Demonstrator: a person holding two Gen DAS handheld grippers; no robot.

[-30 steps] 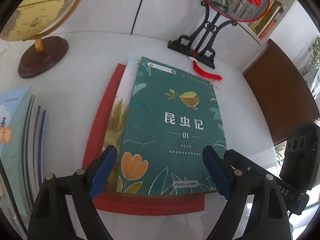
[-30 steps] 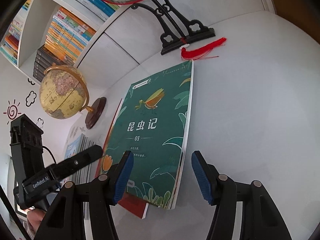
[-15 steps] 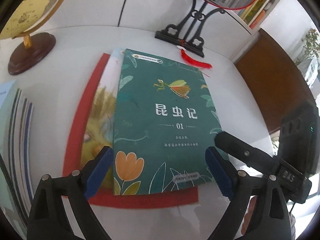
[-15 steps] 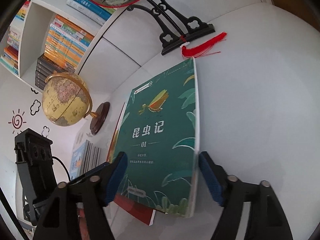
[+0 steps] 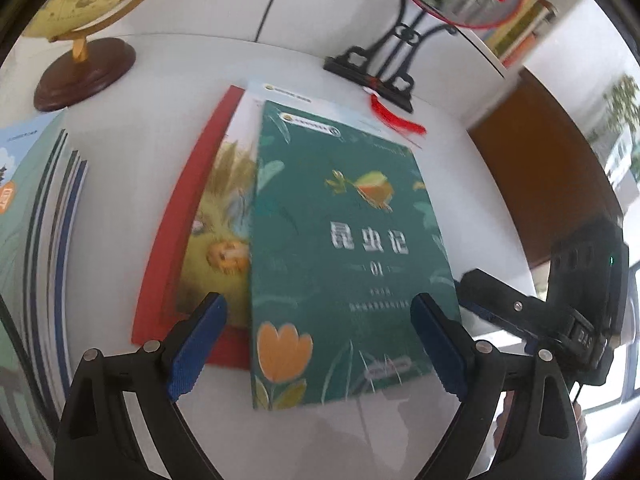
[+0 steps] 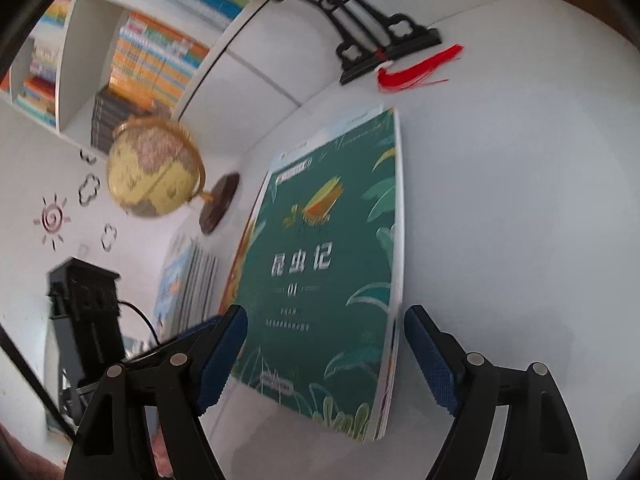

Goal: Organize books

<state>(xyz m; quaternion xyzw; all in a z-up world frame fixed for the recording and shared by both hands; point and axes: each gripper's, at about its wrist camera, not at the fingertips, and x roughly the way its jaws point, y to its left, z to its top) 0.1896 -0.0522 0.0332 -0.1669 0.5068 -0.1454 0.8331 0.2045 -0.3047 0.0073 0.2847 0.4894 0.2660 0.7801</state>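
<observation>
A green book point(image 5: 340, 248) with an insect and white title lies on top of a yellow-picture book point(image 5: 224, 240) and a red book point(image 5: 180, 220) on the white table point(image 5: 160, 92). It lies skewed, and its near end sticks out past the red book. My left gripper point(image 5: 318, 312) hovers open above its near end without touching it. My right gripper point(image 6: 326, 320) has its jaws opening, and the green book point(image 6: 328, 248) has its right edge between them with no pad pressing on it. In the left wrist view the right gripper point(image 5: 520, 308) sits at the book's right edge.
A globe point(image 5: 80, 8) stands at the back left. A black fan stand point(image 5: 384, 68) with a red tassel point(image 5: 396, 116) is behind the books. A fanned stack of books point(image 5: 44, 216) lies at the left. Shelves of books point(image 6: 152, 60) line the wall. The table's right edge meets a brown cabinet point(image 5: 540, 184).
The green book has slid toward me and turned, uncovering more of the yellow book. The right gripper's jaws have spread wider around the book's right edge.
</observation>
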